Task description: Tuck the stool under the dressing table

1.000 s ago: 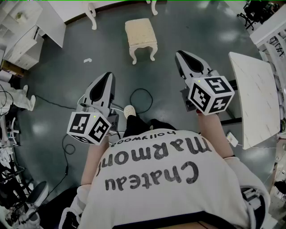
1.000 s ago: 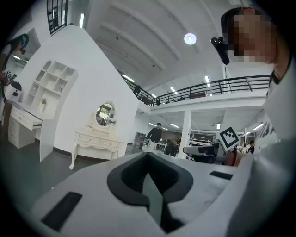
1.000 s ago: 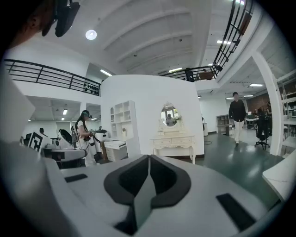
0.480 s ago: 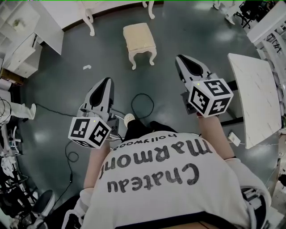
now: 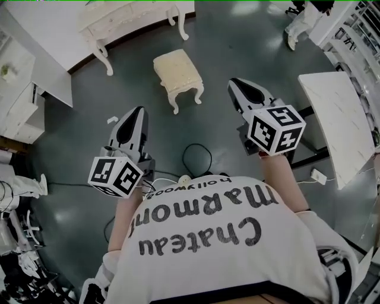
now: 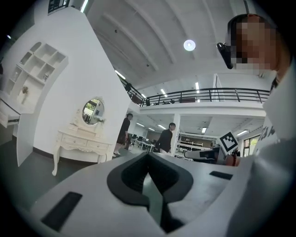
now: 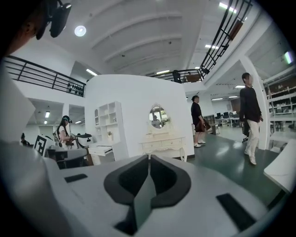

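Observation:
A cream upholstered stool (image 5: pixel 177 72) with curved white legs stands on the dark floor ahead of me. Beyond it, against the white wall, is the cream dressing table (image 5: pixel 127 16), also seen with its oval mirror as the dressing table (image 6: pixel 82 141) and the dressing table (image 7: pixel 162 143). My left gripper (image 5: pixel 134 114) is held level, short of the stool and to its left, shut and empty. My right gripper (image 5: pixel 238 86) is to the stool's right, also shut and empty. Neither touches the stool.
A white marble-look table (image 5: pixel 339 124) stands at the right. A black cable (image 5: pixel 196 159) loops on the floor near my feet. White shelving (image 5: pixel 18 89) lines the left. Several people (image 7: pixel 249 115) walk in the hall beyond.
Both grippers and I have moved forward toward the stool. The dressing table has come into the head view at the top, and the stool sits lower in the frame.

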The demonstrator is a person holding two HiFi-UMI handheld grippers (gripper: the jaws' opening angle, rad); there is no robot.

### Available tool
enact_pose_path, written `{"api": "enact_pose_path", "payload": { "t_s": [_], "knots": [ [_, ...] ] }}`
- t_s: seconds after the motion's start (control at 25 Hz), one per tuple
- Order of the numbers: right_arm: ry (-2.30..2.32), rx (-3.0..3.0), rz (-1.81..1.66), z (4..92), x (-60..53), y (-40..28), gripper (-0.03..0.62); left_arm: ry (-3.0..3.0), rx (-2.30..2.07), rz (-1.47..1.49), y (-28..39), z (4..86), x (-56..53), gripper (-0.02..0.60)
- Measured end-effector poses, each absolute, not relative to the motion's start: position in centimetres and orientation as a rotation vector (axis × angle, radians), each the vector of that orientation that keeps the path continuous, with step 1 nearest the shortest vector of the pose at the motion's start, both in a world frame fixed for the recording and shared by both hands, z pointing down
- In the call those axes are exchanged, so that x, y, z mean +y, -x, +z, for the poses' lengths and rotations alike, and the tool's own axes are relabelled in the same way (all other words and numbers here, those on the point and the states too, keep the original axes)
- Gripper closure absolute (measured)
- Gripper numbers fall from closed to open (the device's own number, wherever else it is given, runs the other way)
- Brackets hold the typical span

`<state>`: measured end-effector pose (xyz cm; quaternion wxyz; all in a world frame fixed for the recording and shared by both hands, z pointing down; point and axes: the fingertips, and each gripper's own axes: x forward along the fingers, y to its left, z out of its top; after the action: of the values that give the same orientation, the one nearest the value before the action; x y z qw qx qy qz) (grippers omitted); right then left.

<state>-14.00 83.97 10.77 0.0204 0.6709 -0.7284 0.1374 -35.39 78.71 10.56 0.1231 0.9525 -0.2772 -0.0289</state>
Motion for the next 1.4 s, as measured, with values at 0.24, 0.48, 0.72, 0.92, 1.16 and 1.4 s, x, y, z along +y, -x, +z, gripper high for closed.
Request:
{"api": "enact_pose_path", "payload": {
  "t_s": [0.24,0.48,0.72,0.92,1.16,1.4],
  "knots": [
    [-2.102,-2.176,0.468,12.8,80.4,15.6,0.562,-2.798,-0.720,-0.025,35.6,11.7,74.2,0.558],
    [-2.098,-2.132,0.550,14.9,76.7,15.4,0.562,-2.743,-0.713,0.012,35.9,14.0,70.6,0.558],
    [-2.029,-2.153,0.585,16.9,71.1,14.0,0.562,-2.711,-0.779,0.034,35.1,15.6,66.2,0.558],
    [-1.953,-2.215,0.575,17.8,64.1,11.8,0.562,-2.664,-0.897,0.019,33.6,16.4,60.5,0.558],
    [-1.844,-2.266,0.594,18.2,54.7,7.4,0.562,-2.611,-0.993,0.008,29.1,16.3,53.1,0.558],
    [-1.779,-2.321,0.585,17.4,46.7,2.0,0.562,-2.584,-1.045,-0.009,23.2,16.0,46.6,0.558]
  ]
}}
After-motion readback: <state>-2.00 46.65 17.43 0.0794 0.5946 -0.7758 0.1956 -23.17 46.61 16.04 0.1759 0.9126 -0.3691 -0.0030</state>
